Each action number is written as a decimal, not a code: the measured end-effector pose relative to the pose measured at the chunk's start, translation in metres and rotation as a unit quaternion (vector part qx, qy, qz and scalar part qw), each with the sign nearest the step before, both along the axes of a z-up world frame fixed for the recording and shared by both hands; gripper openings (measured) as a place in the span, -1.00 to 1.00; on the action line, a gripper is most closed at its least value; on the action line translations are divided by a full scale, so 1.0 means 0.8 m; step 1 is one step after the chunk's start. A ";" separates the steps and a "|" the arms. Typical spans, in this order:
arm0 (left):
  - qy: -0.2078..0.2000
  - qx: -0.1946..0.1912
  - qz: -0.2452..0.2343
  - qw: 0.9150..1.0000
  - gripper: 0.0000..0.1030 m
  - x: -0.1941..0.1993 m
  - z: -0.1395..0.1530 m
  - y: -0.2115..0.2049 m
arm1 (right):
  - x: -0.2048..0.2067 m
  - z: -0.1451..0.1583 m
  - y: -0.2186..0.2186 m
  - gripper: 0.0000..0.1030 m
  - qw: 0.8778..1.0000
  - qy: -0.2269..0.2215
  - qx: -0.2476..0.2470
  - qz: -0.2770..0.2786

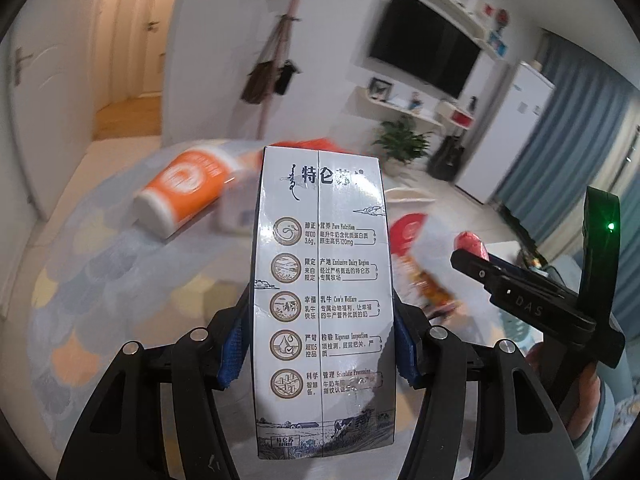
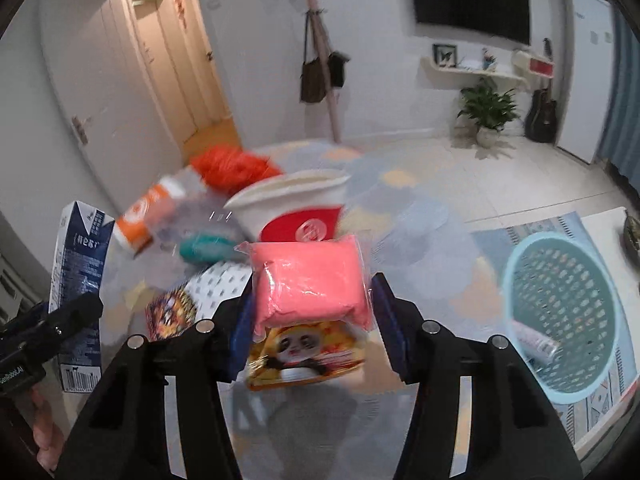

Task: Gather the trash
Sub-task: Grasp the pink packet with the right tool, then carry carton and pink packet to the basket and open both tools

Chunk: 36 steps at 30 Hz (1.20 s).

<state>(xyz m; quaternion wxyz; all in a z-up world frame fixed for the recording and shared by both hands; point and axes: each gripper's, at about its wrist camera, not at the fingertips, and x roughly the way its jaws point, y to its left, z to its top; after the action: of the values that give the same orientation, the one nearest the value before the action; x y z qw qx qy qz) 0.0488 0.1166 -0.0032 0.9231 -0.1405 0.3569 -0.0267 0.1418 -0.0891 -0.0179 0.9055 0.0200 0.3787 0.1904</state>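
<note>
My left gripper (image 1: pixel 320 344) is shut on a white and blue milk carton (image 1: pixel 320 280), held upright above the floor; the carton also shows in the right wrist view (image 2: pixel 78 276). My right gripper (image 2: pixel 312 312) is shut on a pink plastic-wrapped packet (image 2: pixel 310 280); the packet's end also shows in the left wrist view (image 1: pixel 472 244). On the carpet lie an orange and white cup (image 1: pixel 184 192), a red and white paper cup (image 2: pixel 296 208), an orange bag (image 2: pixel 232 168), a teal wrapper (image 2: pixel 208 250) and a panda snack packet (image 2: pixel 304 356). A light blue basket (image 2: pixel 516 352) stands at the right.
The basket holds a small white tube (image 2: pixel 534 340). A patterned carpet (image 2: pixel 404 208) covers the floor. A pink coat stand (image 2: pixel 324 80), a potted plant (image 2: pixel 486 112), a guitar (image 2: pixel 542 114) and a white fridge (image 2: pixel 588 68) stand along the far wall.
</note>
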 end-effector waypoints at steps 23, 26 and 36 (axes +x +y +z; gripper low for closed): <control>0.010 -0.019 -0.226 0.974 0.11 0.174 0.002 -0.274 | 0.053 -0.026 -0.299 0.00 0.966 0.033 0.041 -0.255; 0.032 -0.021 -0.235 0.971 0.11 0.202 -0.019 -0.302 | 0.061 -0.057 -0.323 0.00 0.957 0.061 0.040 -0.280; 0.092 -0.001 -0.263 0.960 0.12 0.252 -0.090 -0.364 | 0.082 -0.129 -0.354 0.03 0.939 0.124 0.031 -0.318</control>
<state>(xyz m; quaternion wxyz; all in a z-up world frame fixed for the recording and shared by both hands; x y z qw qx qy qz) 0.2501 -0.1749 -0.0750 0.8464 -0.0447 0.4648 -0.2559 0.2073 -0.3723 -0.1207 0.8635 0.1909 0.4561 -0.0998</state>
